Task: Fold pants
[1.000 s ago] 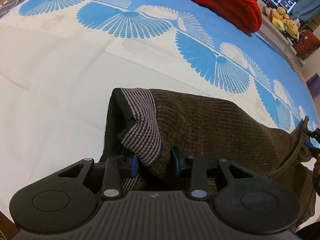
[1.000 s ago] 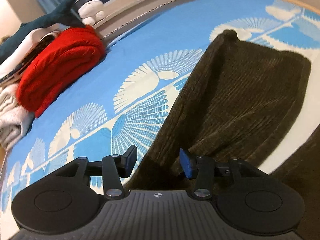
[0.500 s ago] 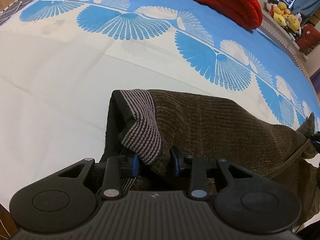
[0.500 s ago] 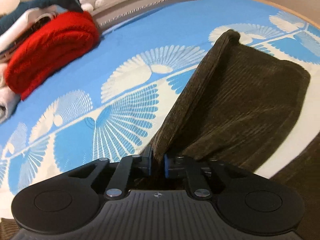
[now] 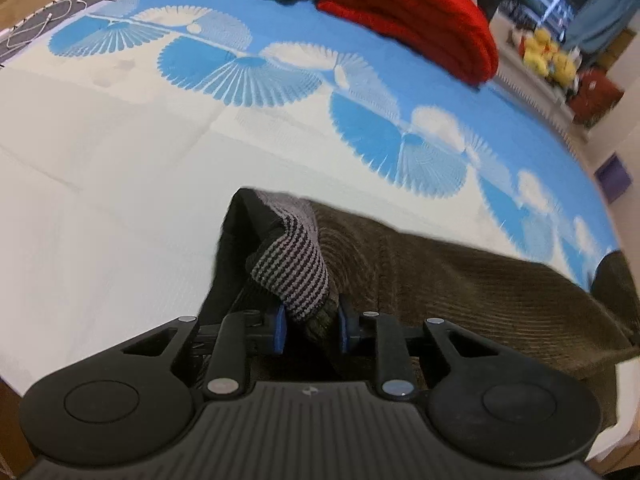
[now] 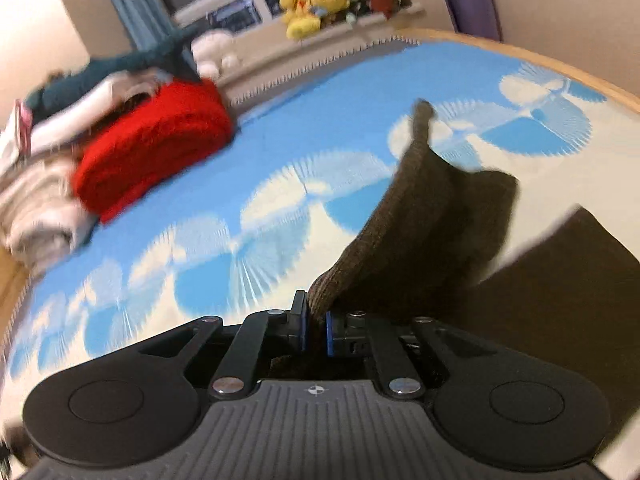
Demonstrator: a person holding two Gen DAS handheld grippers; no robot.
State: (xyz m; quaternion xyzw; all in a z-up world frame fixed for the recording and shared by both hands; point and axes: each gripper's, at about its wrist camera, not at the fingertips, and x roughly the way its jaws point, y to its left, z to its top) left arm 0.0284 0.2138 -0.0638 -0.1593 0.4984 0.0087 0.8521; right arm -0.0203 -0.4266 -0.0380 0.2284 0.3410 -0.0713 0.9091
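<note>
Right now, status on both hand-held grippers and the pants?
Left hand-held gripper closing on pants waistband. Right hand-held gripper shut on pants edge. Nothing in the way.

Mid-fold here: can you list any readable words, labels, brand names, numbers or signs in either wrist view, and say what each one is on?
None can be read.
Small round emblem on the left gripper body: a symbol, no letters.
Same emblem on the right gripper body: a symbol, no letters.
Pants: no tag or label in view.
Bedspread: fan pattern only, no text.
Things on the far shelf: too blurred to tell any print.
</note>
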